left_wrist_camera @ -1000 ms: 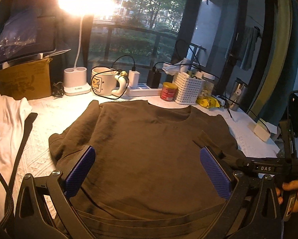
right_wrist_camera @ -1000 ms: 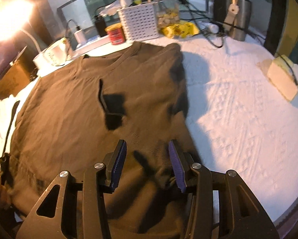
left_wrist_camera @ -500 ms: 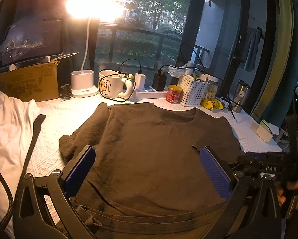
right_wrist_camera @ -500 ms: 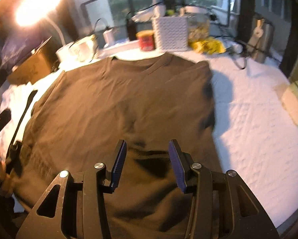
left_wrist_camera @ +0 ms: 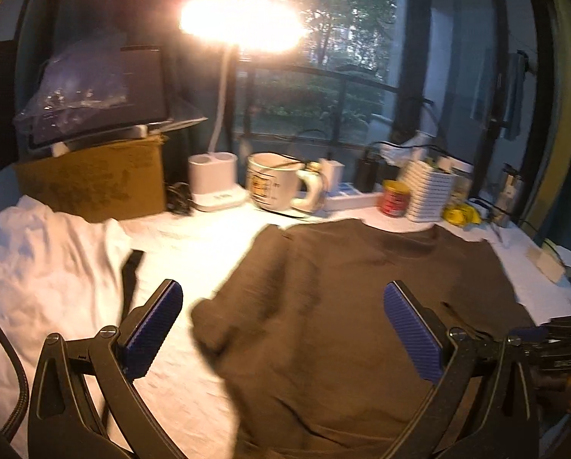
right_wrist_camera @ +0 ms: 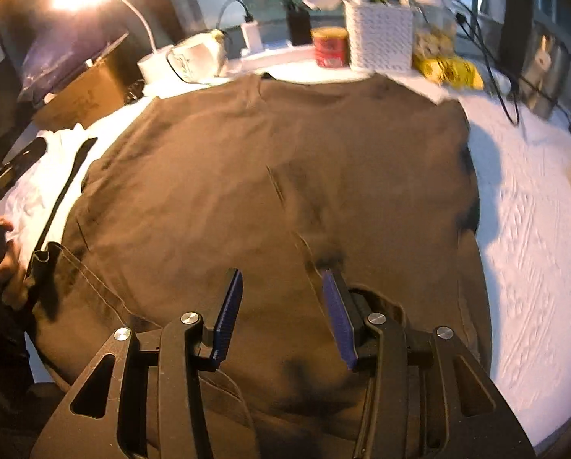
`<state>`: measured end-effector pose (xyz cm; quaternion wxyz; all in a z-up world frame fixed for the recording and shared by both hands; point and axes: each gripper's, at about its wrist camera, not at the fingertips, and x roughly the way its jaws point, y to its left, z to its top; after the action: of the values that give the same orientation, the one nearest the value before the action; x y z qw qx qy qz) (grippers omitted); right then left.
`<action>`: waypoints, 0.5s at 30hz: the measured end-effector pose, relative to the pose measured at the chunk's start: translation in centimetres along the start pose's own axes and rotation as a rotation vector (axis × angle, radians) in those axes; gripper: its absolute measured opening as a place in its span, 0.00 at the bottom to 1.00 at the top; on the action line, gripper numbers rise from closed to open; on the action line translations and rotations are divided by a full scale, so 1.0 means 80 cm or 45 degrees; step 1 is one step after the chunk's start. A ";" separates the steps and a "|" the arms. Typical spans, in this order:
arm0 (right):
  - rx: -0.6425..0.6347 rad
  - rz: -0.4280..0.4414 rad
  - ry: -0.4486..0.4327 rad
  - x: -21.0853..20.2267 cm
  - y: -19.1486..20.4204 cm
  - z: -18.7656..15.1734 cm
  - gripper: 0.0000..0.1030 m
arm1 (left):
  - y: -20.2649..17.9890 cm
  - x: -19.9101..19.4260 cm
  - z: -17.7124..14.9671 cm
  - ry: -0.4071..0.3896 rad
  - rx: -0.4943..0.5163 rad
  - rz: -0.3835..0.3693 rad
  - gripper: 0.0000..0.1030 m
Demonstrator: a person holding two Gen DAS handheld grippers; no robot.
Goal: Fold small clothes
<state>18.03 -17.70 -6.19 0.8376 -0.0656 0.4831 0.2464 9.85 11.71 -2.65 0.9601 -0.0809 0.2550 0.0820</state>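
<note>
The middle of the white table cover [right_wrist_camera: 530,229] is taken up by a brown shirt [right_wrist_camera: 278,168] spread flat. Open cloth is left to its right. To its left, room is narrowed by a heap of white clothing [left_wrist_camera: 44,267]. The far edge is blocked by a cardboard box [left_wrist_camera: 94,183], lamp base [left_wrist_camera: 214,187], mug [left_wrist_camera: 276,187], red tin [right_wrist_camera: 329,46], white basket [right_wrist_camera: 379,38] and trailing cables [right_wrist_camera: 492,57].

We've got black triangular-cutout frames on both grippers, left gripper [left_wrist_camera: 283,329] and right gripper [right_wrist_camera: 281,315], with ribbed blue pads and silver screws.
</note>
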 end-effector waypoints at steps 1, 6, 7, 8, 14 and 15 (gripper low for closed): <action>0.003 -0.008 -0.014 -0.002 0.002 0.005 0.45 | 0.006 0.003 0.002 0.000 0.002 0.010 1.00; 0.034 -0.055 -0.065 -0.005 0.002 0.025 0.45 | 0.044 0.035 0.018 0.071 -0.023 -0.006 1.00; 0.038 -0.070 -0.073 -0.005 0.003 0.029 0.45 | 0.047 0.040 0.020 0.083 -0.012 -0.005 1.00; 0.037 -0.079 -0.077 -0.005 0.003 0.032 0.45 | 0.050 0.048 0.024 0.099 0.011 -0.004 1.00; 0.055 -0.137 -0.118 0.003 0.001 0.055 0.45 | 0.056 0.089 0.036 0.221 0.075 -0.081 1.00; 0.060 -0.156 -0.124 0.006 -0.001 0.059 0.45 | 0.056 0.097 0.036 0.244 0.072 -0.103 1.00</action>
<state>21.92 -15.98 -4.11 0.8749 -0.0634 0.4426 0.1860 16.97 17.57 -4.57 0.9357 -0.0714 0.3445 0.0279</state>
